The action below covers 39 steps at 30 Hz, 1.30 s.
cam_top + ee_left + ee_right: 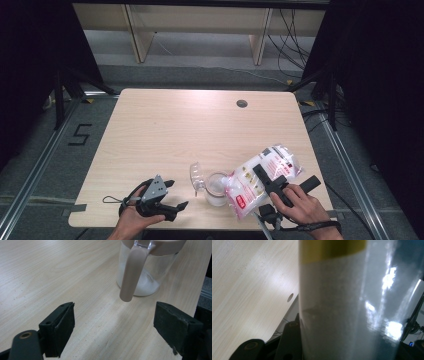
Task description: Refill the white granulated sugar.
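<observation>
A clear plastic bag of white powder [260, 177] with red and black print lies tilted near the table's front right, its lower end at the mouth of a glass jar [216, 190]. My right gripper [287, 176] is shut on the bag, one black jaw on each side. In the right gripper view the bag [337, 302] stands right before the camera, with one finger [289, 340] against its side. The jar [142, 277] holds a little white powder and has a beige handle [131, 277]; its clear lid [196, 175] is flipped open. My left gripper [177, 195] [113, 325] rests open to the jar's left, nothing between its jaws.
The wooden table [165, 130] has a round cable hole [242, 103] at the back right. Jar and bag stand close to the front edge. Wooden furniture legs and cables lie on the floor beyond the table.
</observation>
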Motion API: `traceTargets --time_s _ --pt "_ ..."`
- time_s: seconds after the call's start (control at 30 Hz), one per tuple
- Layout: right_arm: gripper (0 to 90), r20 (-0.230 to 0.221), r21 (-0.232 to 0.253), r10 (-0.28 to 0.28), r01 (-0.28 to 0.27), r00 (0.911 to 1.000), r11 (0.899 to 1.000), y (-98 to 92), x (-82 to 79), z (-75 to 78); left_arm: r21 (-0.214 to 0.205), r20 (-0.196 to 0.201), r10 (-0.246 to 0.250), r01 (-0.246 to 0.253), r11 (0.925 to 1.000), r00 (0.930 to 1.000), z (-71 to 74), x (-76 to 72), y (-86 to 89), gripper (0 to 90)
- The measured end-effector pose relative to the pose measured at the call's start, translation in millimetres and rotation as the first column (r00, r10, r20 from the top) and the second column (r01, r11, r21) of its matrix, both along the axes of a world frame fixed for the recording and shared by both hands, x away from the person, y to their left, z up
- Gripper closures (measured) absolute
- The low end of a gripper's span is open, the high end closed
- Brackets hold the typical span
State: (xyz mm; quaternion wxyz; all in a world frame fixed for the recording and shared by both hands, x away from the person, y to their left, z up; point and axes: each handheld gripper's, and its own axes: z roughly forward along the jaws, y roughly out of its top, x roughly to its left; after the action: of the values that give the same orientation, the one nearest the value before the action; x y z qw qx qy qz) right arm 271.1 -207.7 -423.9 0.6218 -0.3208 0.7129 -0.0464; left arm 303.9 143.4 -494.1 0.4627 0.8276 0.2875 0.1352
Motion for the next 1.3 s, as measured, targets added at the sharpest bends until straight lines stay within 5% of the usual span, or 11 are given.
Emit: traceTargets --time_s 1.3 --pt "65.6 0.0 -0.001 -0.005 0.005 1.0 1.0 -0.3 -1.7 4.3 0.012 0.006 -0.001 0.001 0.9999 1.0 1.6 -0.1 1.8 17.1"
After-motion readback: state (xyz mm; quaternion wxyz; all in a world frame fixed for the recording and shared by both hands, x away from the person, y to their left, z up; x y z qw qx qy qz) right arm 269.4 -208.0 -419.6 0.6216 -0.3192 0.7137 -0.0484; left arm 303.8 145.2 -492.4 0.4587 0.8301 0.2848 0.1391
